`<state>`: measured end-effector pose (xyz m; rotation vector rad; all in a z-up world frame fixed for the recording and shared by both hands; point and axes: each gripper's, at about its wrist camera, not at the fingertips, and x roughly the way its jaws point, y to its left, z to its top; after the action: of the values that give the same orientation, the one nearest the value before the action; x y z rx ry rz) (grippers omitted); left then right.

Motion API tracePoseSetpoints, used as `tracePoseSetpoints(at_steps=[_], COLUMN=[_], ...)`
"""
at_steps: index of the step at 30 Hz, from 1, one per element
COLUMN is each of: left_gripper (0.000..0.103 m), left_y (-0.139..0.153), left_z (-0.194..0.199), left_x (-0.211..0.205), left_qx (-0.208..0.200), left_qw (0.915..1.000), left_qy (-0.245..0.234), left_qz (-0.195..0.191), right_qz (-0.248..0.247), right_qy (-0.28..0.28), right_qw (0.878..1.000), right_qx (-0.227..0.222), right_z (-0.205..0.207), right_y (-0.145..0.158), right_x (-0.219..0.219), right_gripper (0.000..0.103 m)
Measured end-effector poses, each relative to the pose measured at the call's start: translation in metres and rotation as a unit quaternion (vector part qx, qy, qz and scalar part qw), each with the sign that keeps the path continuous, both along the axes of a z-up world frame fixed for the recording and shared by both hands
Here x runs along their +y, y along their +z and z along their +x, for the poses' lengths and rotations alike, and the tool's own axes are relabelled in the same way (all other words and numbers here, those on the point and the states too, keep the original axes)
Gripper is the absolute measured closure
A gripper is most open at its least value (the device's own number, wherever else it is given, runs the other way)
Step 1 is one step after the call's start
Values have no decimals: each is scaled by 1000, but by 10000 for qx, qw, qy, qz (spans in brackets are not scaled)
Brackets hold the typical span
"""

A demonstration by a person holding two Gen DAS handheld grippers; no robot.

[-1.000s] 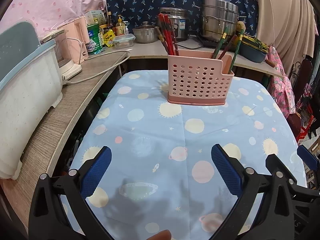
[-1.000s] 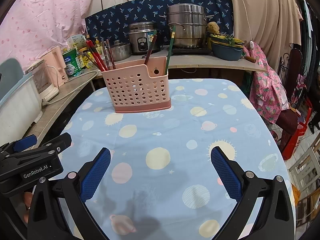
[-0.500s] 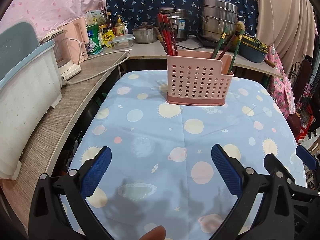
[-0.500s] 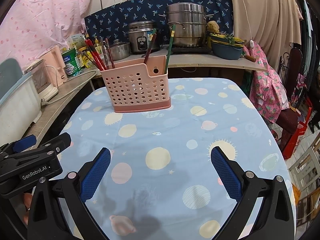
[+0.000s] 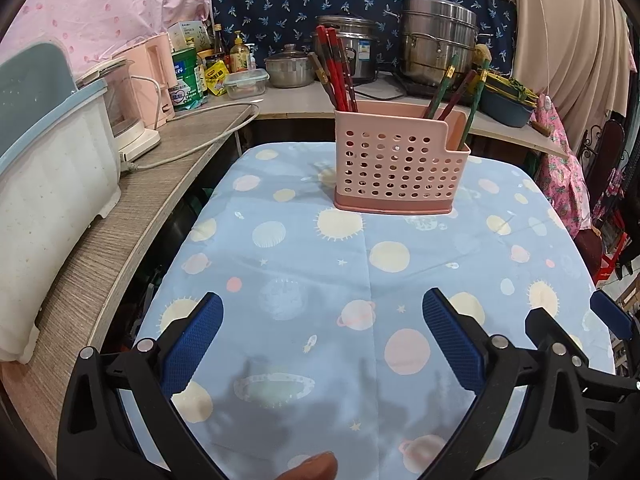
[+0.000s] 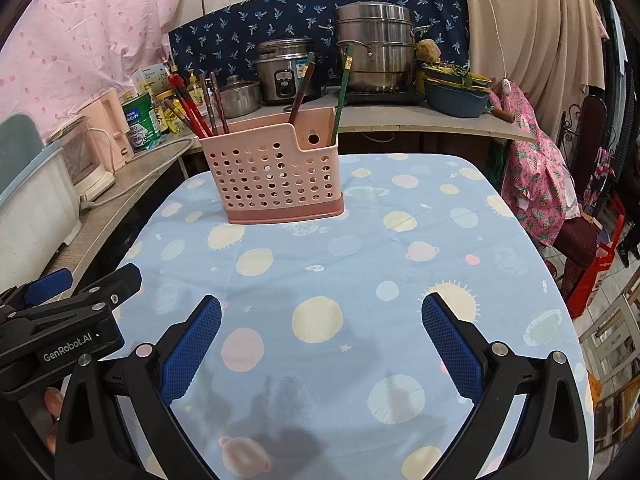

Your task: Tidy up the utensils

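Left wrist view first. Left gripper (image 5: 322,338) low over the pale blue planet-print tablecloth (image 5: 280,264), blue-padded fingers (image 5: 192,344) spread wide, nothing between them. Perforated pink plastic utensil holder (image 5: 396,168) upright at the far end of the table, well apart from the gripper. Red chopsticks (image 5: 338,68) bunched in its left compartment; green-and-brown chopsticks (image 5: 474,98) leaning out of its right. No loose utensil anywhere on the cloth.

Right wrist view next. Right gripper (image 6: 320,340) likewise low over the cloth, fingers (image 6: 452,344) wide apart and empty. Same holder (image 6: 272,176) ahead and slightly left, same split: red sticks left, green ones right. Left gripper's black body at the lower left edge, just beside.

Judged step: either done, with everything sorted by colour, or a pause between picks. Next move, if any: reach forward to the holder's rim, pinch a single stick near its top, lift straight up to clear the wall. Otherwise, nothing left but withdrawal.
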<state>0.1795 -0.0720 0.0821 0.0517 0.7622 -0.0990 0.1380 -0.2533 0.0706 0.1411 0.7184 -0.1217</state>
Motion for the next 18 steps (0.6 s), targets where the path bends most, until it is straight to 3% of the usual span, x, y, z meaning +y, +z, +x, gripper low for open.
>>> tracePoseSetpoints(at_steps=[18], left_gripper=[8], left_y=[-6], left_z=[12], left_x=[-2], left_qx=[53], left_qw=[9999], left_qy=[38], left_qz=[84], right_qz=[-19], right_qy=[25], right_qw=[10000], right_qx=[66], right_z=[14], right_y=[-3], right_x=[2], right_gripper=[6])
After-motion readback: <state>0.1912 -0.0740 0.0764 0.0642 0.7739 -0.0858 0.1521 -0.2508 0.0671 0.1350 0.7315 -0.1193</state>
